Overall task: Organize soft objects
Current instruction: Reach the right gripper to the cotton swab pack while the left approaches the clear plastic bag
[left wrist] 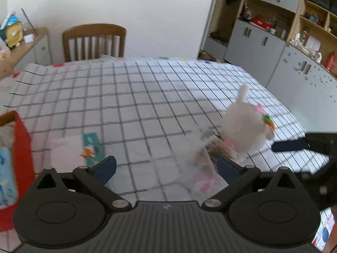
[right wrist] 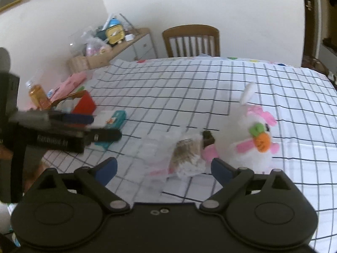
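Observation:
A white plush rabbit (left wrist: 244, 124) with pink ears and an orange carrot stands on the checked tablecloth; it also shows in the right wrist view (right wrist: 250, 145). Beside it lies a clear plastic bag with a brown fuzzy item (left wrist: 212, 147), also in the right wrist view (right wrist: 187, 154). A teal and white tissue pack (left wrist: 84, 147) lies at the left, also in the right wrist view (right wrist: 113, 120). My left gripper (left wrist: 166, 166) is open and empty above the table. My right gripper (right wrist: 163, 167) is open and empty just before the bag.
A red box (left wrist: 21, 151) with soft things in it stands at the left table edge, also in the right wrist view (right wrist: 84, 104). A wooden chair (left wrist: 94, 42) stands behind the table. A sideboard (right wrist: 118, 50) holds clutter. Grey cabinets (left wrist: 263, 48) stand at the right.

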The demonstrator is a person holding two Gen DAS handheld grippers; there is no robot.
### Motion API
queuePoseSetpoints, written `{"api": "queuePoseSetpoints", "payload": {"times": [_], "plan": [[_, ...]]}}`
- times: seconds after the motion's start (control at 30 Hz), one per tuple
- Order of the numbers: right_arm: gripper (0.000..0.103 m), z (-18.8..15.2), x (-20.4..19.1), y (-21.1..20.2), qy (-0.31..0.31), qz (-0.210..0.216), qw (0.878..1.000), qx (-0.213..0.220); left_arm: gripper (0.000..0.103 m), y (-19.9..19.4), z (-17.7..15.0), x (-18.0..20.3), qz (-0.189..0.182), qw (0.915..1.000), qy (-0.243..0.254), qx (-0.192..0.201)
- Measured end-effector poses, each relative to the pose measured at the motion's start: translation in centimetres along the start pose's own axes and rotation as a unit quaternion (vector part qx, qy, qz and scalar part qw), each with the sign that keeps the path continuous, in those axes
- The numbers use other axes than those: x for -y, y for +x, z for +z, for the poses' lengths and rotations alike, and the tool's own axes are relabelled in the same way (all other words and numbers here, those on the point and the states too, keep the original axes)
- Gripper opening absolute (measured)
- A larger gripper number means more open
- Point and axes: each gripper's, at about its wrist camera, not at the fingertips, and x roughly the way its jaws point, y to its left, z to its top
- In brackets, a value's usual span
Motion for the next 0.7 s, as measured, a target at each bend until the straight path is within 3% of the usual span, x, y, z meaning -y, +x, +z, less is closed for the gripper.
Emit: {"api": "queuePoseSetpoints", "payload": {"times": [0.17, 0.57, 0.7], "plan": [[0.093, 0.1, 0.9, 0.7, 0.027, -0.002, 1.000, -0.012, 0.102, 1.4, -1.6, 2.4, -0.007, 0.9991, 0.040, -0.013], [0.084, 0.6, 3.5, 4.6, 0.133, -0.007, 0.989, -0.062, 0.102, 3.6, -3.1, 4.9, -0.012, 0.9969, 0.071, -0.030], [0.082, 0.6, 3.6, 5.3, 0.143, -0.010, 0.987, -0.068, 0.101, 4.3, -3.6, 5.2, -0.012, 0.9959, 0.078, -0.044]]}}
